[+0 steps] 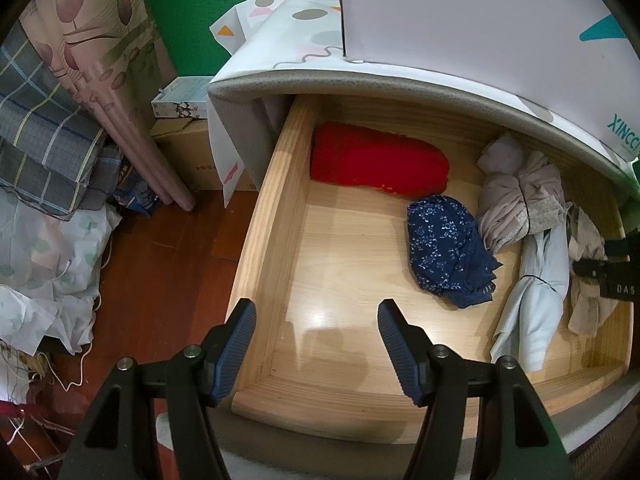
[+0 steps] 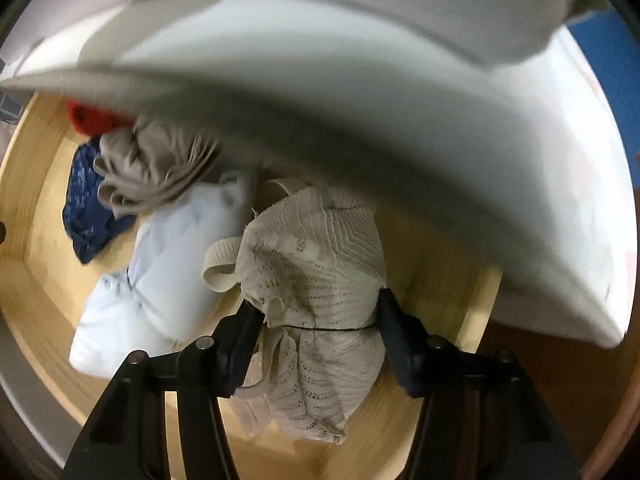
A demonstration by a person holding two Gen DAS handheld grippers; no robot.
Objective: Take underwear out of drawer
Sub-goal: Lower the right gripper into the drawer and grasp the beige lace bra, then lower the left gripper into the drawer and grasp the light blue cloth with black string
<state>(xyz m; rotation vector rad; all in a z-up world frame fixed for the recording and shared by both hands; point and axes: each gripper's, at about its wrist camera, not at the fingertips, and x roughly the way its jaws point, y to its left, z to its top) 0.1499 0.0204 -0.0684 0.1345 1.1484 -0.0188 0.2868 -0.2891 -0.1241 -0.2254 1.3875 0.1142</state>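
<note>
Left gripper (image 1: pixel 318 312) is hovering over the near left corner of the open wooden drawer (image 1: pixel 280 184), pointing steeply down, jaws standing apart with nothing between them; its left finger is sitting over the drawer's side wall, its right finger over the bare drawer floor.

Right gripper (image 2: pixel 316 312) is reaching down into the right part of the drawer (image 2: pixel 40 160). Its pads are pressing on both sides of a beige lace piece of underwear (image 2: pixel 316 256), which is bunching up between them; a thin dark thread is running across the fabric at the level of the pads. An elastic strap loop is sticking out on the garment's left side. The underwear is lying inside the drawer, its lower end resting on the drawer floor.

In the left wrist view, the right gripper (image 1: pixel 608 268) is showing only as a dark edge at the far right, above the beige fabric (image 1: pixel 588 304).

Other contents of the drawer: red folded cloth (image 1: pixel 376 160) at the back left, navy flowered cloth (image 1: pixel 448 248) in the middle, grey-beige bundle (image 1: pixel 520 196) behind it on the right, pale blue cloth (image 1: pixel 536 300) lying just beside the underwear. A white cabinet top (image 1: pixel 400 80) is overhanging the drawer's back.
</note>
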